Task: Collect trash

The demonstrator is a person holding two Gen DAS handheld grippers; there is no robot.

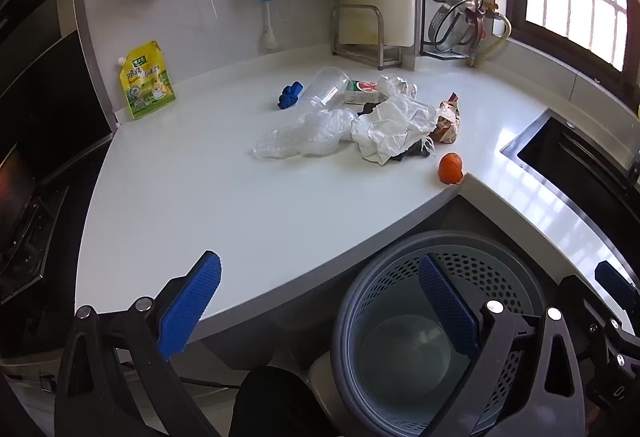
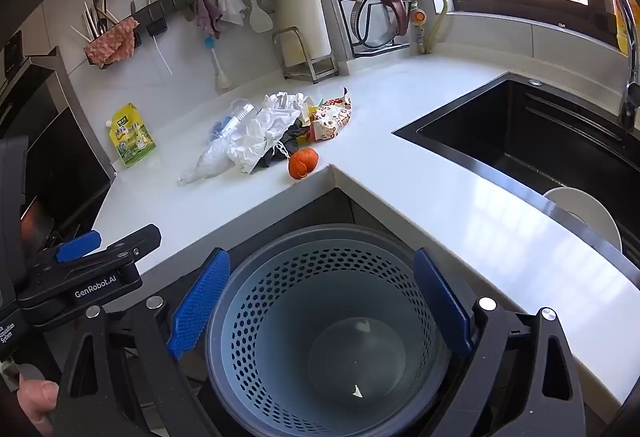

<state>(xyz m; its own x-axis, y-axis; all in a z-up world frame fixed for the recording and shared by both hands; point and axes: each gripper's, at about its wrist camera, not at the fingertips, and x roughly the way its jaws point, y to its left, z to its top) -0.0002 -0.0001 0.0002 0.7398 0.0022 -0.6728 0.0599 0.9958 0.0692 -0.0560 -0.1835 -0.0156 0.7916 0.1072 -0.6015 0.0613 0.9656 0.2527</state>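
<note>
While both grippers' fingers (image 2: pixel 199 307) gape, perforated bin (image 2: pixel 256 301) with perhaps two paper scraps (image 2: pixel 356 391).

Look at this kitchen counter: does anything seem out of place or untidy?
Yes. A heap of litter sprawls on the white counter: crumpled paper, a toppled plastic cup, a clear plastic bag and an orange peel at the edge. The bin below is nearly empty.

The right gripper (image 2: pixel 322 309) hangs with its jaws spread wide, nothing between them but the perforated bin (image 2: pixel 256 377) below, whose rim spans the gap. Beyond the jaws, on the white tabletop (image 2: pixel 440 221), lies a trash heap (image 2: pixel 264 135), with an orange peel (image 2: pixel 303 163) nearest. Left of the jaws sits the left gripper (image 2: pixel 80 269).
</note>
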